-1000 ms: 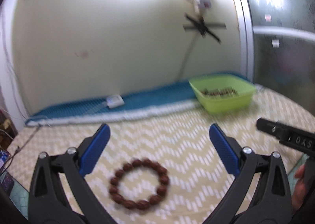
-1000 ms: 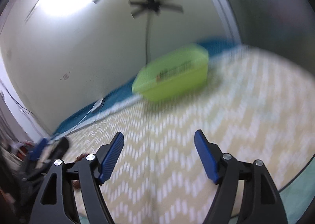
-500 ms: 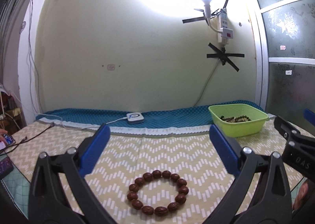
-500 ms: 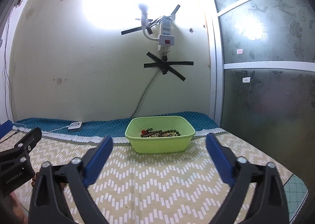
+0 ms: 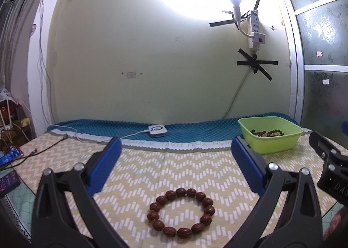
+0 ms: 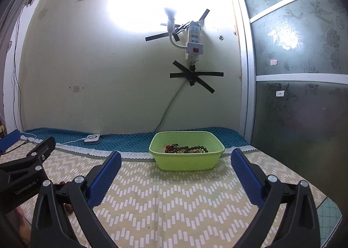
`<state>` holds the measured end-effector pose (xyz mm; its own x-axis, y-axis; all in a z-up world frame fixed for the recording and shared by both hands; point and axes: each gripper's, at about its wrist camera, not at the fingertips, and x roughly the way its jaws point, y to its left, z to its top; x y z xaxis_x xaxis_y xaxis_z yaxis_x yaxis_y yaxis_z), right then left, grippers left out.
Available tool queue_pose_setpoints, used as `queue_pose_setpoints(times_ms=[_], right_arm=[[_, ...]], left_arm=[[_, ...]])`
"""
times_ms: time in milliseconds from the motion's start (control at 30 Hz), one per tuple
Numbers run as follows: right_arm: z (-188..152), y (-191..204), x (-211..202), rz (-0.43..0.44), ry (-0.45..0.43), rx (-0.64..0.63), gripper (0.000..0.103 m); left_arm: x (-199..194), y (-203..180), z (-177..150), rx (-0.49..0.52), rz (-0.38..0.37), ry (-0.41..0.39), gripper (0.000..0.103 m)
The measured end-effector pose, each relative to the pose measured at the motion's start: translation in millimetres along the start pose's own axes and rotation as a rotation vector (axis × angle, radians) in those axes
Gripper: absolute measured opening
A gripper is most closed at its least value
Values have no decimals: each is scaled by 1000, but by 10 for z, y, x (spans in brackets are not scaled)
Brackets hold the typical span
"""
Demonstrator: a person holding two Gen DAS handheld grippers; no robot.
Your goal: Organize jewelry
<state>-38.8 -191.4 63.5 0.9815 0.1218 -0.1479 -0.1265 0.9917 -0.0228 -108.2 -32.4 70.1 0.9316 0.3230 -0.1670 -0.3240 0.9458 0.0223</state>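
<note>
chevron cloth [image 5: 195, 174] covered the table | green tub [image 6: 187, 156] sat at its far edge, holding beads | left gripper [image 5: 174, 161] spread wide, bead bracelet [image 5: 181, 213] flat on cloth between its fingers, untouched | right gripper [image 6: 176, 174] released, facing tub, holding nothing

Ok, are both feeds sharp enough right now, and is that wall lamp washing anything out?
Left wrist view: sharp; the brown beaded bracelet on the zigzag cloth reads clearly between the open left claw; lamp glare whitens only the upper wall. Right wrist view: also sharp; green plastic basket clear beyond the open right claw, same glare, fisheye bending at edges.
</note>
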Motion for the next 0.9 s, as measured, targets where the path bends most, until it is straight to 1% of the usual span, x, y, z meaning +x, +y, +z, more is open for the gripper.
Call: queue_pose_setpoints(times_ms=[200,267,333,367,467,567,600,633,667,700,733,767,833,867,900], right_arm=[[4,9,16,-13,10,-6,78],[-3,24,33,-3,26,-14,78],[-14,39,59,28,58,-10,78],[-17,47,69,41,71,-8,78],[-36,86,160,127,156,-4,78],[-27,149,240,207,230,-13,78],[-20,175,267,239,255,-20,74],[-11,221,297,278,287,-35,64],[-7,259,319,303,312,-50,58],[-7,302,339,331,338,-64,48],[-13,355,368,369,369,-80,41],[-25,407,400,406,399,-90,38],[-59,508,480,472,458,-100,26],[-76,556,527,501,487,-100,24],[-92,609,574,528,515,-101,20]], left_arm=[[14,-38,-9,22,-14,24,97],[28,-36,-12,27,-21,37,97],[59,-17,-13,31,-28,58,97],[99,2,-13,33,-36,85,97],[248,121,-4,25,-66,183,97],[408,428,37,-12,-67,262,97],[476,605,55,-47,-54,291,97],[527,744,60,-75,-40,317,97],[572,846,61,-94,-37,337,97],[616,965,64,-116,-40,362,97],[648,1052,66,-132,-48,387,96],[651,1093,66,-139,-64,403,95],[668,1100,52,-128,-124,447,90],[683,1045,22,-93,-172,486,87],[702,984,-13,-55,-199,522,79]])
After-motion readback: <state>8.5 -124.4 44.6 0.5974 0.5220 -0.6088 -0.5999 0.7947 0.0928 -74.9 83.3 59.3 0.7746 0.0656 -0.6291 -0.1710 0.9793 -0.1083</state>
